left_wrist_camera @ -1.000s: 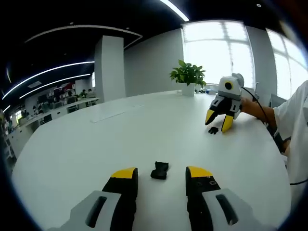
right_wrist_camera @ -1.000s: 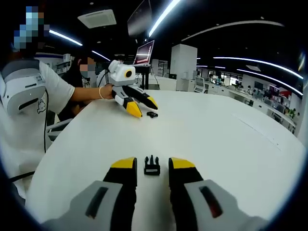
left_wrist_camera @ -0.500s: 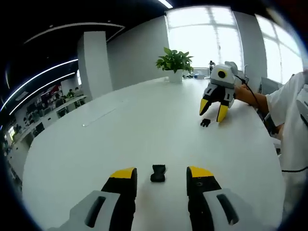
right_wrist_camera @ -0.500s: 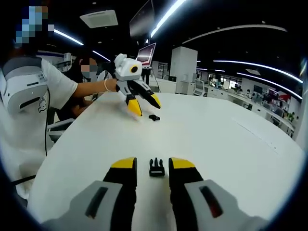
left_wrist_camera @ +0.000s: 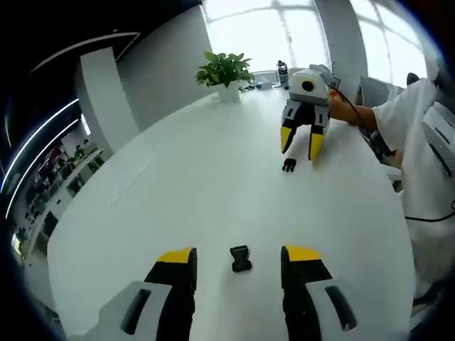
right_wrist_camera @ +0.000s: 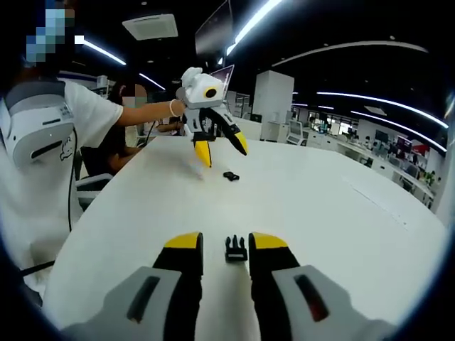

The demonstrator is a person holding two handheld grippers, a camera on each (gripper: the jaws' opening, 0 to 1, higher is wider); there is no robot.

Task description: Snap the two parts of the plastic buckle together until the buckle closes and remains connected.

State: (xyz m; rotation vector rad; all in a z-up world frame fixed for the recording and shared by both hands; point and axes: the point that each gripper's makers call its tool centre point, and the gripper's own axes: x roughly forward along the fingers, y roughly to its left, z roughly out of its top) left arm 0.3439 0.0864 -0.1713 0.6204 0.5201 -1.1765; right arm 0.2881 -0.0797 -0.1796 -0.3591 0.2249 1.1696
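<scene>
Two spread grippers point(left_wrist_camera: 239, 263) point(right_wrist_camera: 225, 245) each frame a buckle half point(left_wrist_camera: 240, 258) point(right_wrist_camera: 235, 249) lying lengthwise between jaws.

No legible text or labels anywhere

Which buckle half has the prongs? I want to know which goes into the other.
The pronged buckle half between the right gripper jaws; the socket half, at the left gripper, looks like a plain block.

Black buckle parts point(left_wrist_camera: 240, 258), white table point(left_wrist_camera: 192, 185), yellow-tipped fingers point(left_wrist_camera: 175, 257).
</scene>
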